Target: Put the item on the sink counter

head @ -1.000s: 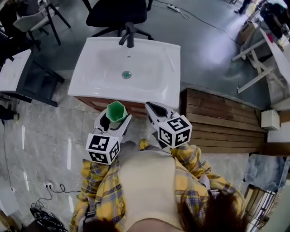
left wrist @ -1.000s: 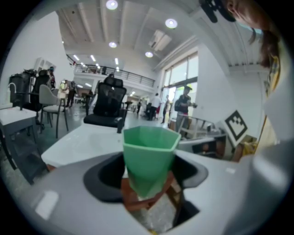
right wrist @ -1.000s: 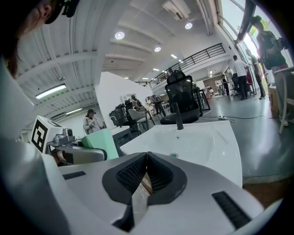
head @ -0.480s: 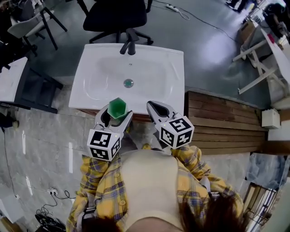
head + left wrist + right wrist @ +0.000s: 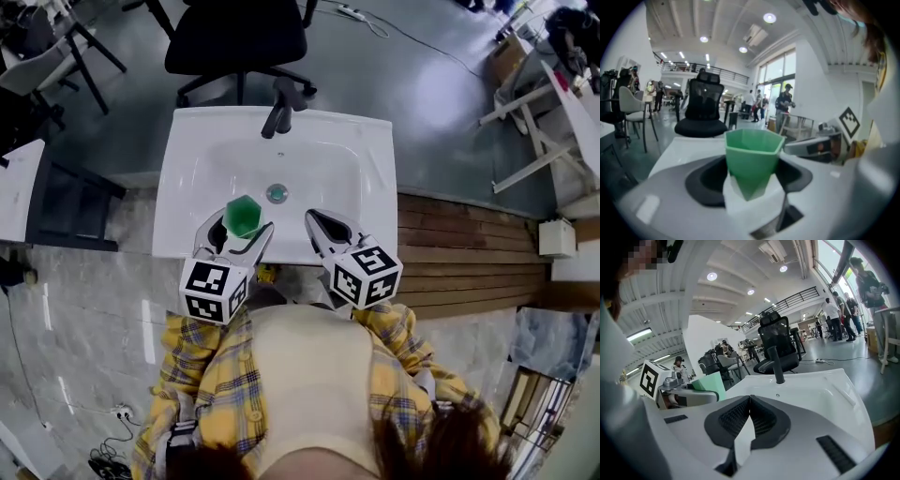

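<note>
A green faceted cup (image 5: 243,216) (image 5: 753,157) stands upright between the jaws of my left gripper (image 5: 234,234) (image 5: 752,185), which is shut on it. In the head view the cup hangs over the near left part of the white sink (image 5: 375,178), close to its front edge. My right gripper (image 5: 323,230) (image 5: 749,416) is beside it to the right, also over the sink's front edge, shut with nothing in it. From the right gripper view the cup (image 5: 708,386) shows at the left. A black faucet (image 5: 279,111) (image 5: 776,364) stands at the sink's far edge.
A black office chair (image 5: 239,37) stands behind the sink. A wooden platform (image 5: 469,253) lies to the right of the sink, a dark table (image 5: 66,192) to the left. The sink's drain (image 5: 277,194) is just beyond the cup. People stand far off in the hall.
Both grippers and the cup have moved forward: from in front of the sink's near edge to over the basin's front part. The grip on the cup is the same.
</note>
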A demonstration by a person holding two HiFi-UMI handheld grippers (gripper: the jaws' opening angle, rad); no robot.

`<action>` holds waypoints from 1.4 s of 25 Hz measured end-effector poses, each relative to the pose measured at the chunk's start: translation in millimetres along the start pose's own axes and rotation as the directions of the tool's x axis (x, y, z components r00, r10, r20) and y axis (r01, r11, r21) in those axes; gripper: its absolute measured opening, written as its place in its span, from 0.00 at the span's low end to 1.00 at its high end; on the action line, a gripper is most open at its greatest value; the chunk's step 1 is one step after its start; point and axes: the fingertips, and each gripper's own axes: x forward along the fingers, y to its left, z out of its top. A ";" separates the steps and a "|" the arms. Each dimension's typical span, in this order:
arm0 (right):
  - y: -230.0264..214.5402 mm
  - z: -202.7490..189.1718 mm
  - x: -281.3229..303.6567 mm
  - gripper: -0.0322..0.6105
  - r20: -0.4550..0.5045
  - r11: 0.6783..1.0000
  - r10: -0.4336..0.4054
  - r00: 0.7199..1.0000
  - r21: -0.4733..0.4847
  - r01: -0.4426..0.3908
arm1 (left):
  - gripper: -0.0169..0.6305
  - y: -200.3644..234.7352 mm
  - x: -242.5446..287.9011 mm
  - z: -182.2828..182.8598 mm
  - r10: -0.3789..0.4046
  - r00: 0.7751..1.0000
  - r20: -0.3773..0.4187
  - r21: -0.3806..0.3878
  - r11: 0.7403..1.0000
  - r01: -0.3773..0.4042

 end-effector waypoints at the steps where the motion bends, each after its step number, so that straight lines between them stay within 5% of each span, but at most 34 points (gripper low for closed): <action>1: -0.4 1.0 4.8 0.07 -0.003 1.000 -0.006 1.000 0.003 0.006 | 0.51 7.2 2.9 1.8 -0.001 1.000 0.001 0.003 1.000 0.001; 18: -21.2 6.1 54.4 0.07 -0.039 0.990 -0.121 0.992 0.063 0.123 | 0.51 97.5 76.8 27.6 -0.036 0.999 0.000 0.063 0.997 0.036; 35: -34.6 -11.1 59.6 0.07 -0.104 0.973 -0.199 0.975 0.100 0.209 | 0.51 163.3 135.3 35.7 0.081 0.995 0.066 0.037 0.996 -0.084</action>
